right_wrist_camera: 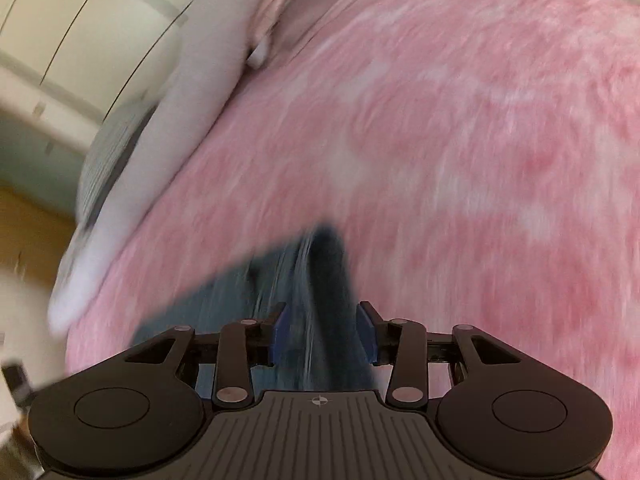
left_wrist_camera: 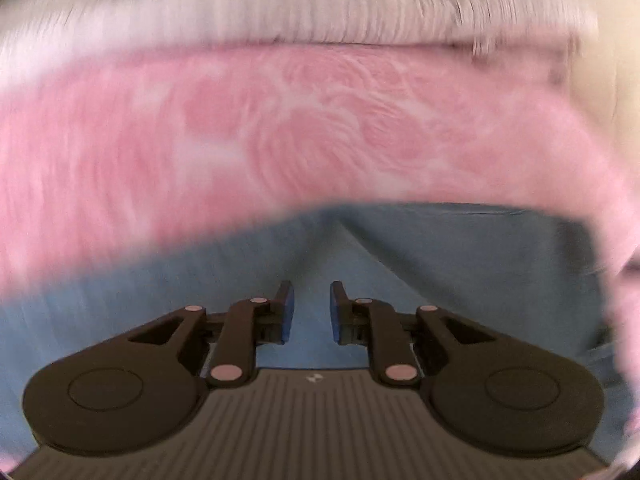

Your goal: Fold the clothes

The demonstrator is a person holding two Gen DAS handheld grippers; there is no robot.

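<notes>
A blue denim garment (left_wrist_camera: pixel 420 280) lies on a pink-and-white fluffy blanket (left_wrist_camera: pixel 280 128). In the left wrist view my left gripper (left_wrist_camera: pixel 312 308) hovers over the flat blue cloth, jaws apart with nothing between them. In the right wrist view my right gripper (right_wrist_camera: pixel 324 332) is open, and a raised fold of the blue garment (right_wrist_camera: pixel 316 288) stands between its blue pads (right_wrist_camera: pixel 280 332) without being pinched. Both views are motion-blurred.
The pink blanket (right_wrist_camera: pixel 460 140) covers a bed. A white pillow or sheet (right_wrist_camera: pixel 192 92) lies along its left side, with a grey striped item (right_wrist_camera: pixel 104 160) and cream cabinets (right_wrist_camera: pixel 60 20) beyond. White bedding (left_wrist_camera: pixel 280 4) lies past the blanket.
</notes>
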